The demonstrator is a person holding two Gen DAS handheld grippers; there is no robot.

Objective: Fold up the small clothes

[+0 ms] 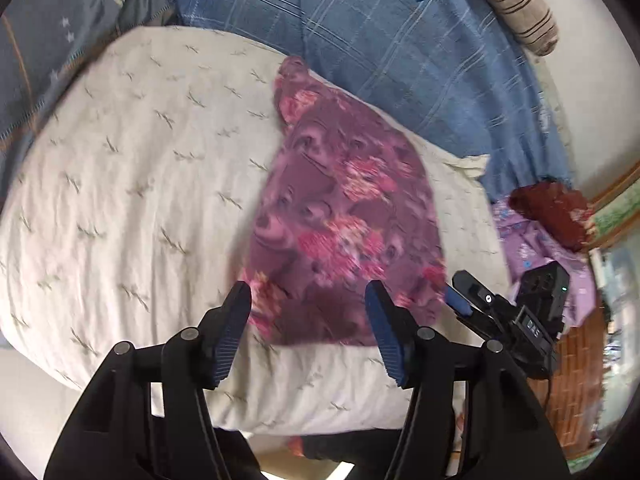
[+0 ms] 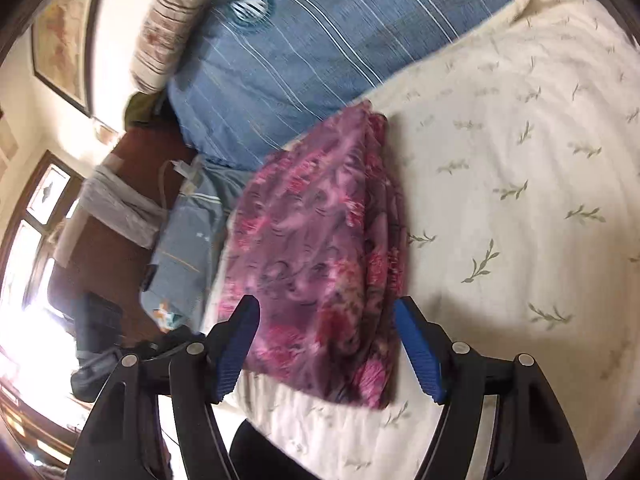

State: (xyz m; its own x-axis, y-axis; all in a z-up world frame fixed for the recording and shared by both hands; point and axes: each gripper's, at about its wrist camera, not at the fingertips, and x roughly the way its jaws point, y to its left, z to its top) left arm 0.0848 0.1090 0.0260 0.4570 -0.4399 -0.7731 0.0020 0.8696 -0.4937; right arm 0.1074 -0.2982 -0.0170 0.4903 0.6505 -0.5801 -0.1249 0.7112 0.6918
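Observation:
A small purple garment with pink flowers (image 1: pixel 340 216) lies folded on a cream quilt with a leaf print (image 1: pixel 132 184). My left gripper (image 1: pixel 308 300) is open and empty, just above the garment's near edge. In the right wrist view the same garment (image 2: pixel 320 248) lies between the open fingers of my right gripper (image 2: pixel 326 316), which hovers over its near end and holds nothing. The right gripper also shows in the left wrist view (image 1: pixel 500 316), to the right of the garment.
A blue plaid cover (image 1: pixel 400 40) lies behind the quilt, with a striped roll pillow (image 1: pixel 520 4) at the far edge. A lilac cloth (image 1: pixel 536 248) and a dark red cloth (image 1: pixel 552 208) lie to the right. A light blue garment (image 2: pixel 188 240) lies left of the quilt.

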